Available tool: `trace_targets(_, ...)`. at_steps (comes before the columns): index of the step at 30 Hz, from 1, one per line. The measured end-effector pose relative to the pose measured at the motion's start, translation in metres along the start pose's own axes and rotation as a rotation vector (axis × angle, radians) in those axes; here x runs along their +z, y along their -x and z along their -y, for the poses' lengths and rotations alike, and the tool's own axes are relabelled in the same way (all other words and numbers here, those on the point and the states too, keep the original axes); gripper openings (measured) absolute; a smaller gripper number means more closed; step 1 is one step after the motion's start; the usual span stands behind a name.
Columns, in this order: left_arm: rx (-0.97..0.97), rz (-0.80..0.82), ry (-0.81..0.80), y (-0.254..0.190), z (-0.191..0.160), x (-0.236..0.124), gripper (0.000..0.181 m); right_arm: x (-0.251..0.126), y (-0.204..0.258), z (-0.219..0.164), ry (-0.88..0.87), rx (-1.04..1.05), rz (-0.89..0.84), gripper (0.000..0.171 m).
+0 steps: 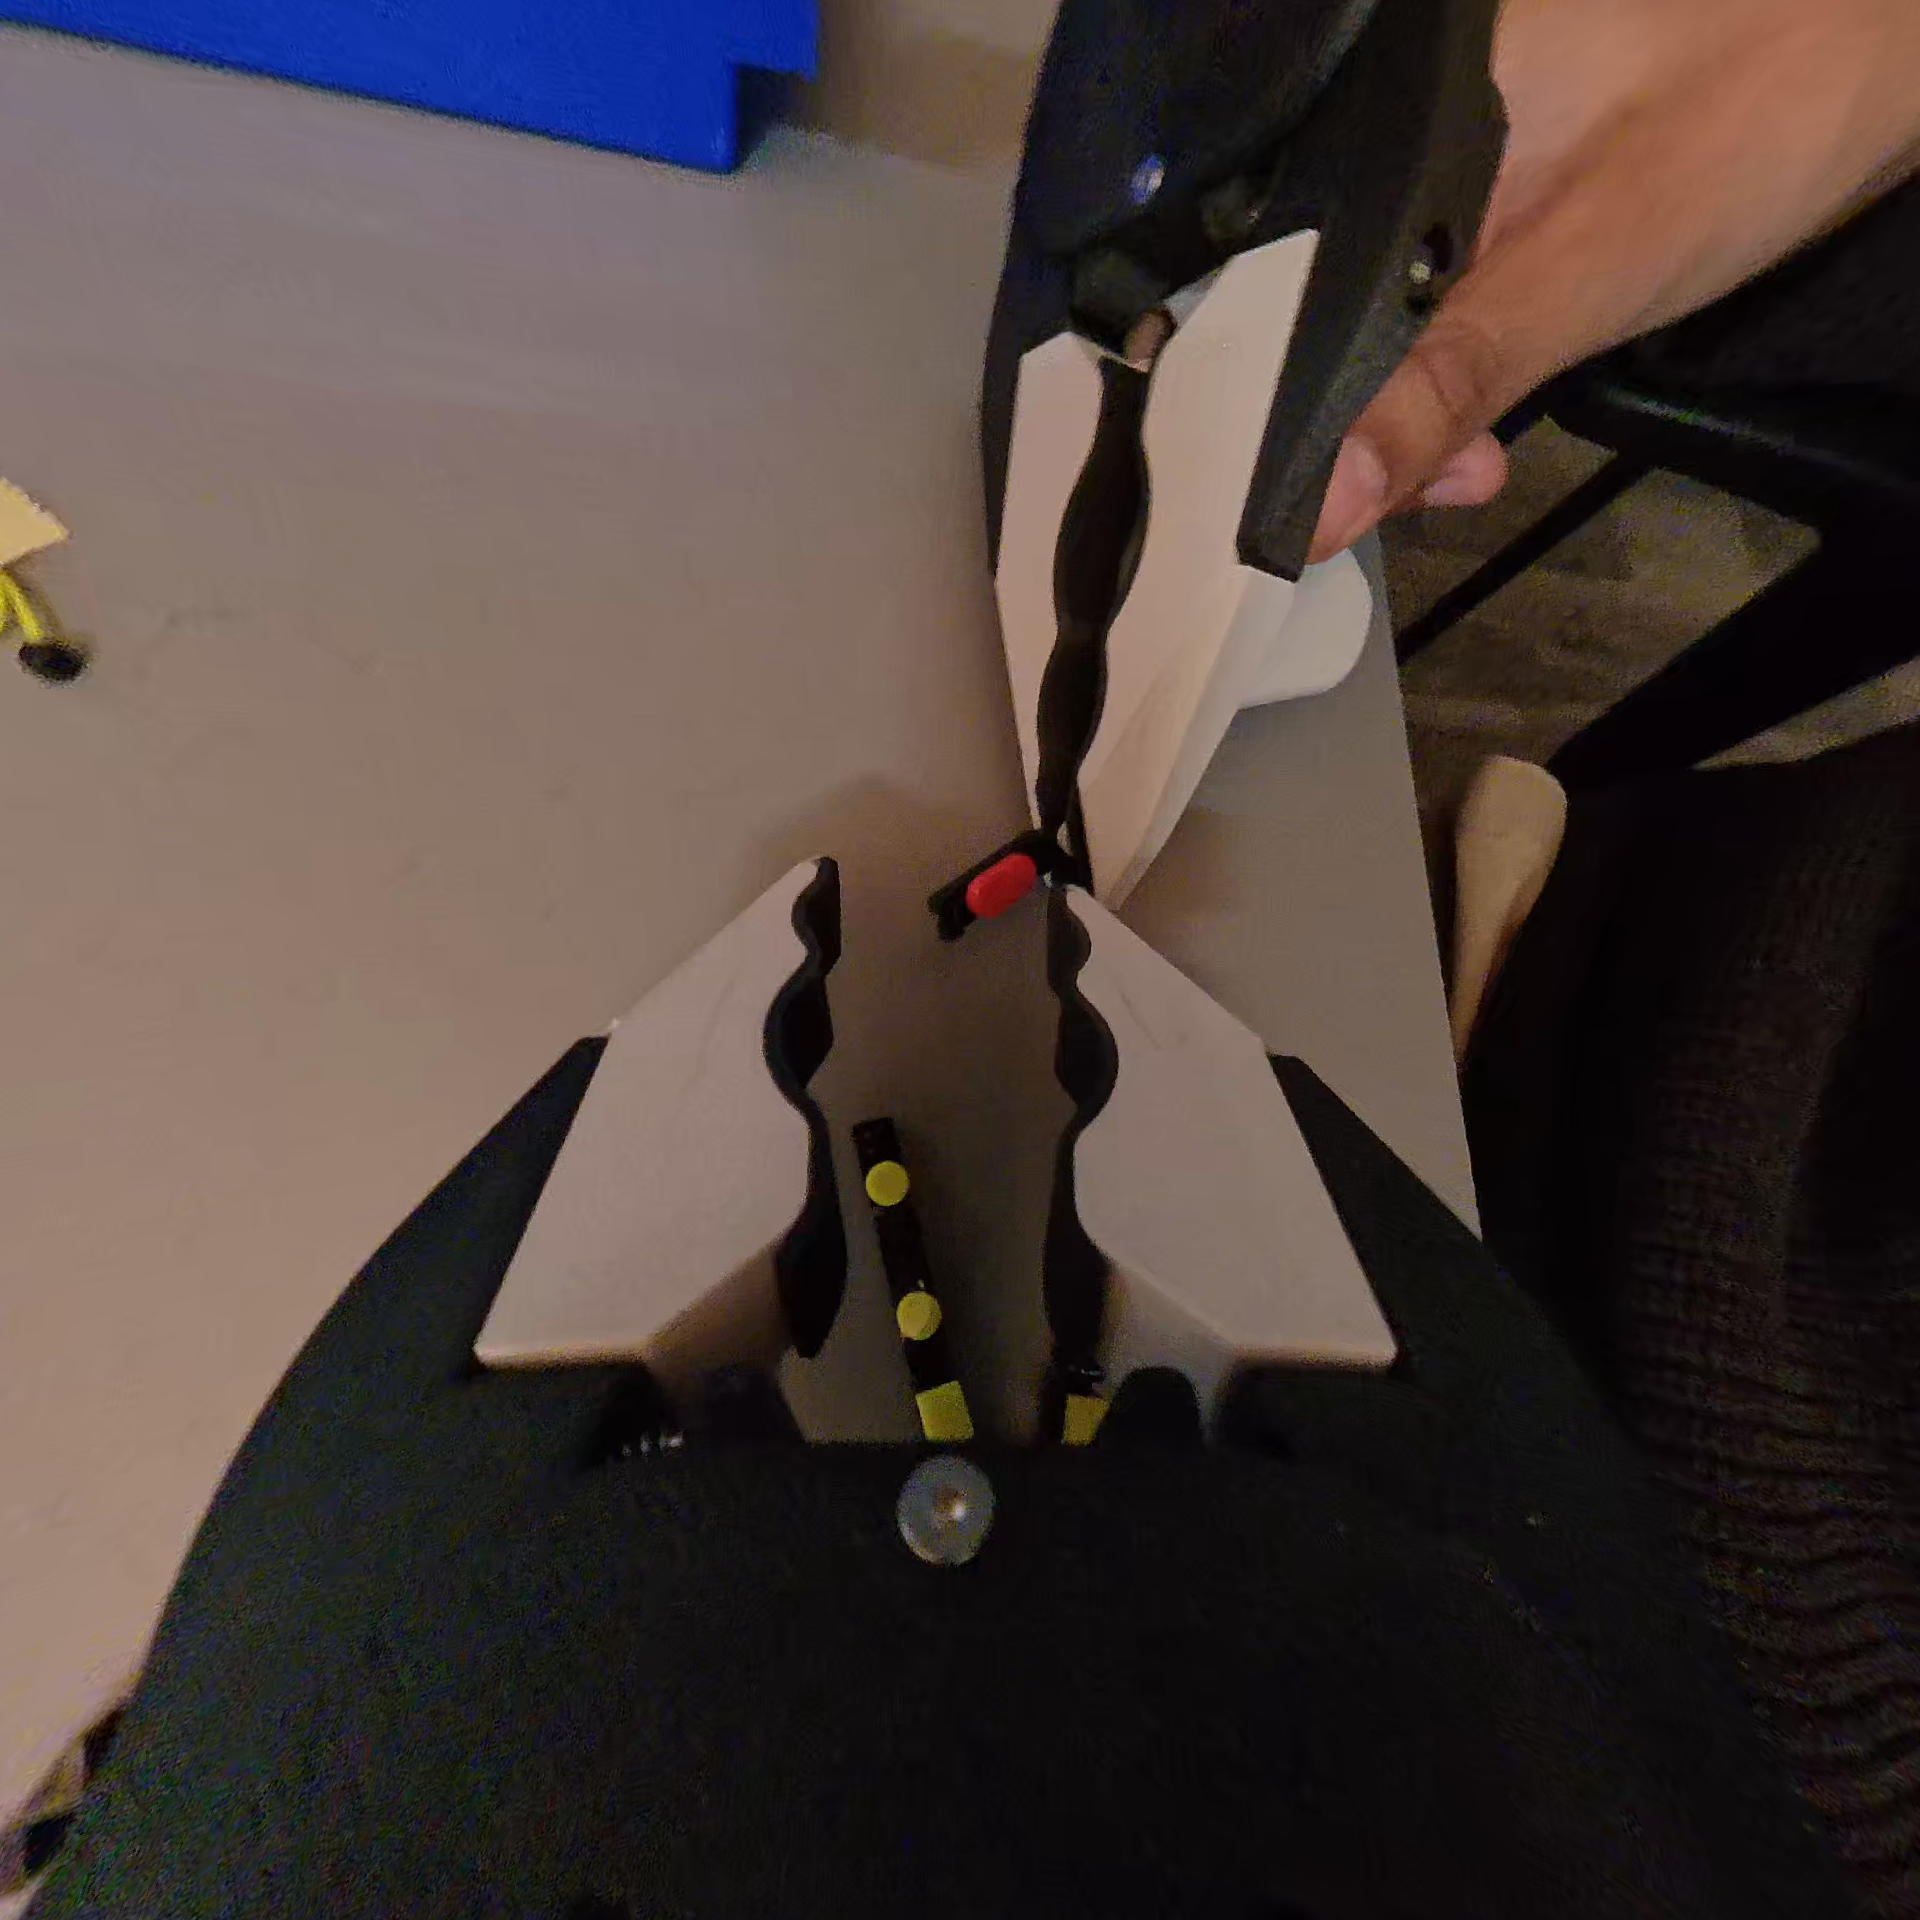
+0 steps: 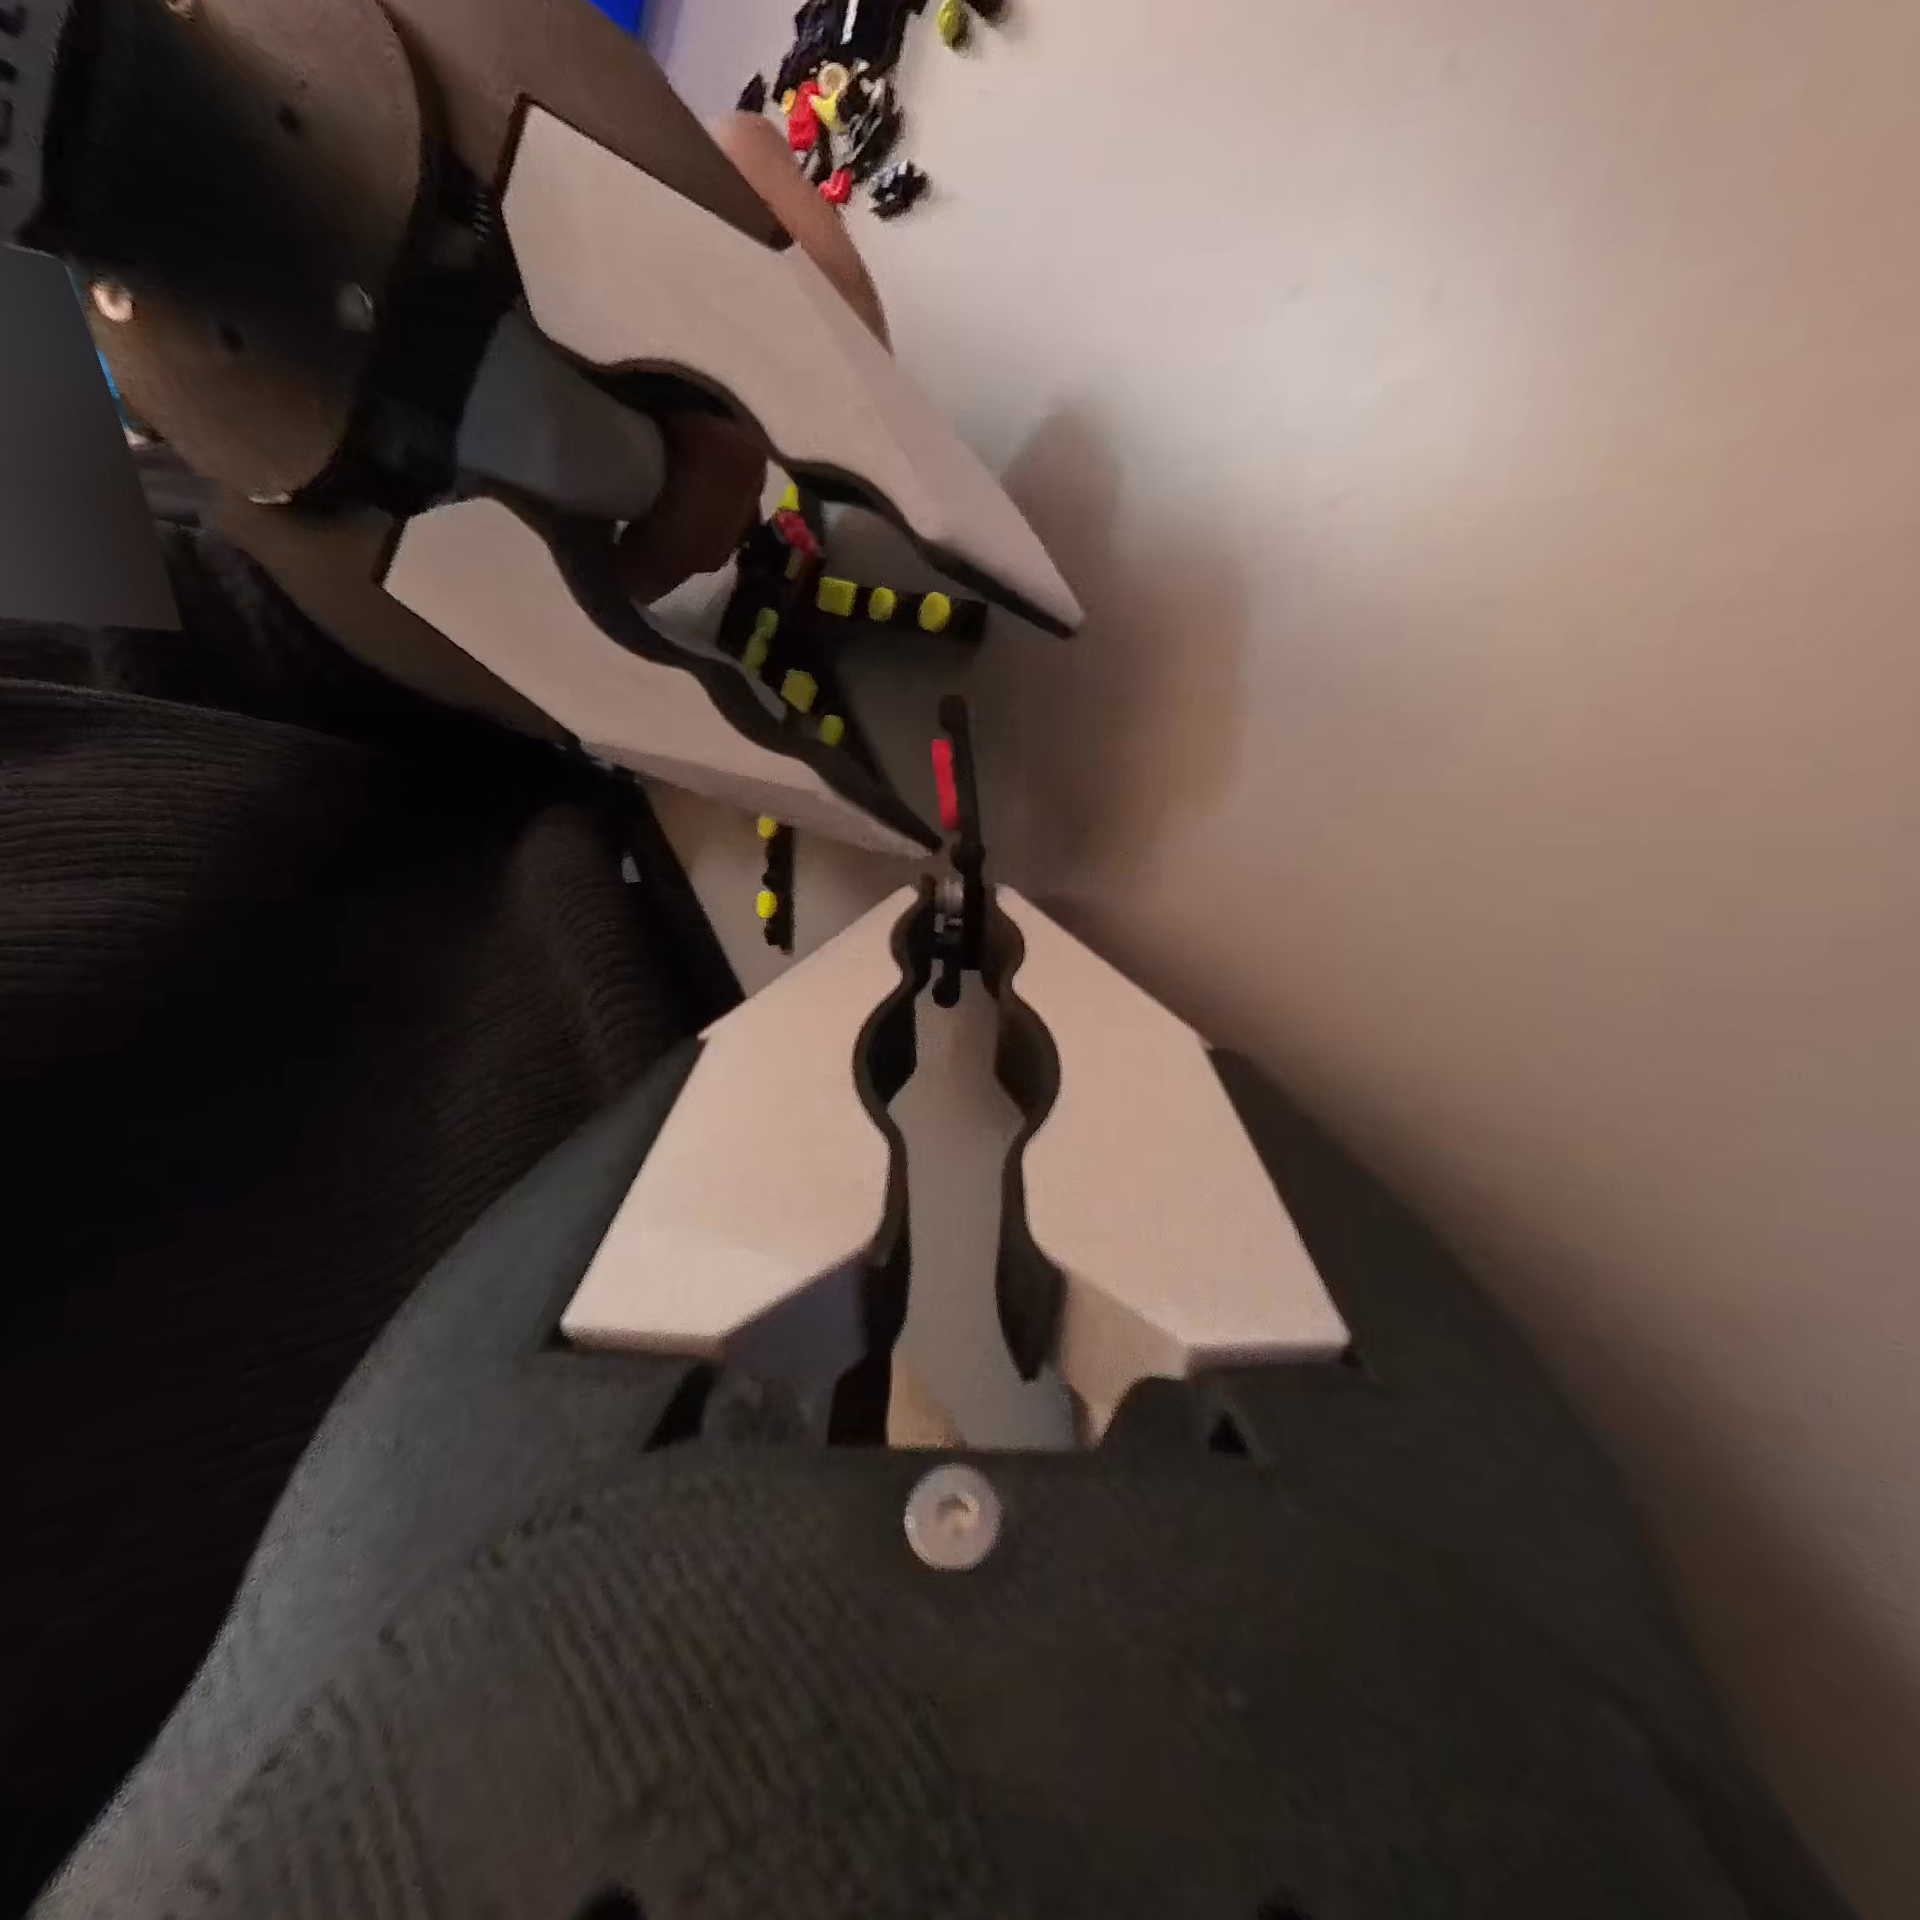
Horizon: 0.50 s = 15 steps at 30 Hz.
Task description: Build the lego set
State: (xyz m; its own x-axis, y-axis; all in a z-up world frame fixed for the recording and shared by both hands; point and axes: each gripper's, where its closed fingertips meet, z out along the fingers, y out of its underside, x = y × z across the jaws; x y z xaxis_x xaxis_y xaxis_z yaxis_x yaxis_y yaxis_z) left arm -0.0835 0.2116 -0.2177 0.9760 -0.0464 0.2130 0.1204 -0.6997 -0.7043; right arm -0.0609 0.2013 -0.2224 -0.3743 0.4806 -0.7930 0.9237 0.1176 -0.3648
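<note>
Your right gripper [image 2: 951, 914] was clamped on the black piece with a red tile [image 2: 954, 790]; your left gripper [image 1: 940, 894] stood apart over the black-and-yellow assembly [image 1: 904, 1278], loose bricks [image 2: 852, 94] far behind.

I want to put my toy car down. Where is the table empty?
The table is bare between the blue box and the left gripper. It is crowded around the black-and-yellow build, and around the loose brick pile.

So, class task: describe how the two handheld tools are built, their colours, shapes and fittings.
Both match: the left tool and right tool have a rough black body, a silver screw in the middle, and two pale wedge-shaped fingers with wavy black inner pads. No cables or sleeves show.
</note>
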Motion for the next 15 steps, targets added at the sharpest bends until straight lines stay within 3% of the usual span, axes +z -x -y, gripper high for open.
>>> trace_targets(1, 0.039, -0.012, -0.001, -0.003, 0.001, 0.0, 0.037, 0.001, 0.003, -0.001, 0.002, 0.004, 0.021, 0.006)
trace_targets(5, 0.161, 0.0, 0.041, -0.006, -0.004, 0.002, 0.014, -0.001, 0.001, -0.002, -0.001, 0.021, 0.034, 0.01)
trace_targets(11, 0.125, 0.043, 0.116, 0.005, -0.012, 0.008, 0.012, -0.011, -0.007, 0.008, -0.071, 0.017, -0.004, 0.029)
trace_targets(15, 0.062, 0.07, 0.135, 0.014, -0.014, 0.007, 0.014, -0.03, -0.019, 0.019, -0.124, -0.171, -0.19, 0.04)
